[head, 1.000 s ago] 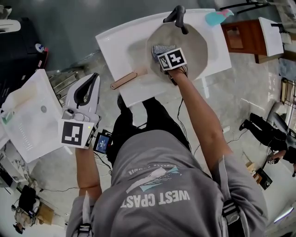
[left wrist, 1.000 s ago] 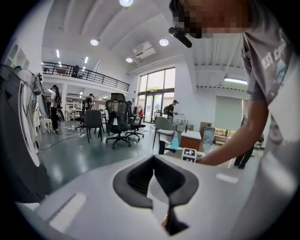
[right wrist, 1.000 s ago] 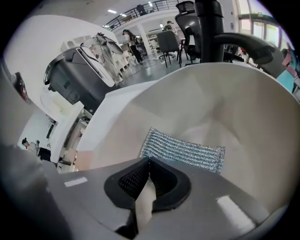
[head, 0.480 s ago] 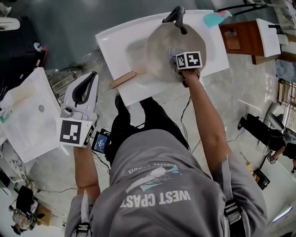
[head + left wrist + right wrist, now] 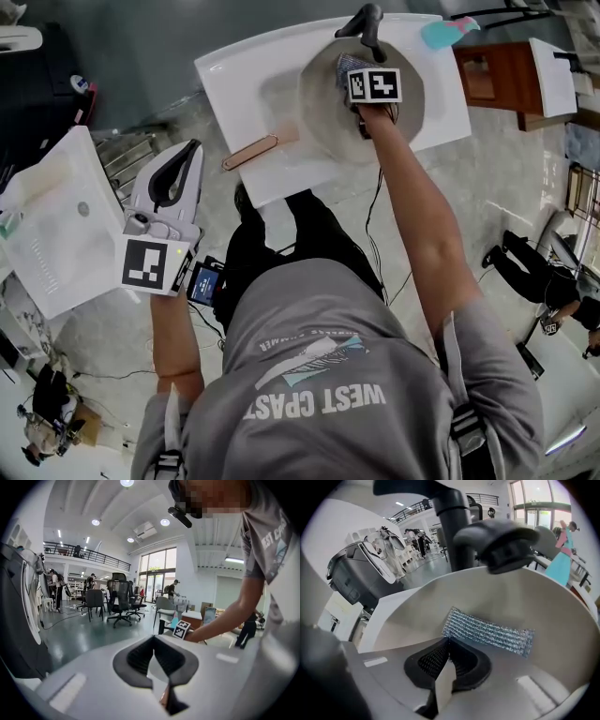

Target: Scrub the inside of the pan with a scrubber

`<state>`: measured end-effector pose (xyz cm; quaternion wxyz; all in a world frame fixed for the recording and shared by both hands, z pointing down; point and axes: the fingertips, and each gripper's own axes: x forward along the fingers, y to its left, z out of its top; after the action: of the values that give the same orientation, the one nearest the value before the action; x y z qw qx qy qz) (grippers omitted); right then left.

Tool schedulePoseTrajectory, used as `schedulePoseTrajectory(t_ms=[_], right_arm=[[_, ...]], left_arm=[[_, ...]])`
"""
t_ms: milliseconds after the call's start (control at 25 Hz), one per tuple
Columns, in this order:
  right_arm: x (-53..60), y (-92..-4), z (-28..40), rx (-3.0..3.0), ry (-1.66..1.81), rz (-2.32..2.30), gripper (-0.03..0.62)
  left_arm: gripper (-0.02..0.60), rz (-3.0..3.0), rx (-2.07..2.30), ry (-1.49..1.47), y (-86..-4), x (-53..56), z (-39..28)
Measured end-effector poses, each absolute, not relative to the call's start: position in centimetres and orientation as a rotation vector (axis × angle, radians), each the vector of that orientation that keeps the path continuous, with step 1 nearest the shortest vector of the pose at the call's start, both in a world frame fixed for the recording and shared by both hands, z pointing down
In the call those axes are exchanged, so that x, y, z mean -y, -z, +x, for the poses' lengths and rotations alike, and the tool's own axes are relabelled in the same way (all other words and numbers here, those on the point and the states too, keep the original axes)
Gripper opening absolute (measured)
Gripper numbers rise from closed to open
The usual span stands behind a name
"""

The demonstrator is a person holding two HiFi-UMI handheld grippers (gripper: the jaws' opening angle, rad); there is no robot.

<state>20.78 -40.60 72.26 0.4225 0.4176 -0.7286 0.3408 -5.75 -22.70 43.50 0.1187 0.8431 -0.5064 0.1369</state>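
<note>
Step in hand: scrubbing, judged under way.

R gripper (image 5: 352,71): upper centre of head view, inside the pan (image 5: 323,122), pointing steeply down. Jaws pressed together, pinching the scrubber (image 5: 487,632) at one end. No gap visible at the pads in the right gripper view.

Scrubber: silvery mesh strip. Long axis runs from the jaw tips toward the right of the right gripper view, slightly downward. It lies flat against the pan's inner wall, just below the black tap (image 5: 461,522).

Pan: sits on the white counter (image 5: 234,75), upper centre of head view. Pan handle (image 5: 251,153) points to lower left.

L gripper (image 5: 192,150): left-centre of head view, off the counter, well apart from the pan. Jaws together, nothing between them.

Key relation: the tool is at the pan's upper edge in head view, so most of the pan's floor lies below and left of it. Next stroke likely drags that way, toward the handle side. R hand is nearer by far. Pan is unheld, so it may slide under a hard stroke.
</note>
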Motion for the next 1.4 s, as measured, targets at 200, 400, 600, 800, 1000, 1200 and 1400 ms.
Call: schedulePoseTrajectory(t_ms=[200, 400, 600, 800, 1000, 1200, 1400], right_arm=[[38.5, -73.0, 16.5, 1.863, -0.845, 0.89, 0.011], [34.0, -73.5, 15.6, 1.848, -0.81, 0.734, 0.009], [30.1, -74.1, 17.6, 1.765, -0.779, 0.638, 0.009], [29.0, -74.2, 20.8, 1.7, -0.855, 0.668, 0.009], [31.6, -73.3, 24.2, 1.693, -0.964, 0.813, 0.009], [35.9, -71.9, 27.3, 1.67, -0.816, 0.96, 0.009], [39.3, -71.7, 25.3, 1.716, -0.628, 0.972, 0.009]], left_arm=[[0.003, 2.451, 1.5, -0.398, -43.5, 22.4, -5.9], [0.003, 2.451, 1.505, -0.393, -43.4, 22.0, -6.0], [0.003, 2.468, 1.494, -0.384, -43.2, 22.0, -5.6], [0.003, 2.477, 1.483, -0.384, -43.0, 22.1, -5.1], [0.003, 2.474, 1.484, -0.391, -43.0, 22.1, -5.1], [0.003, 2.467, 1.48, -0.399, -43.2, 22.2, -4.9], [0.003, 2.477, 1.471, -0.392, -43.3, 22.7, -4.3]])
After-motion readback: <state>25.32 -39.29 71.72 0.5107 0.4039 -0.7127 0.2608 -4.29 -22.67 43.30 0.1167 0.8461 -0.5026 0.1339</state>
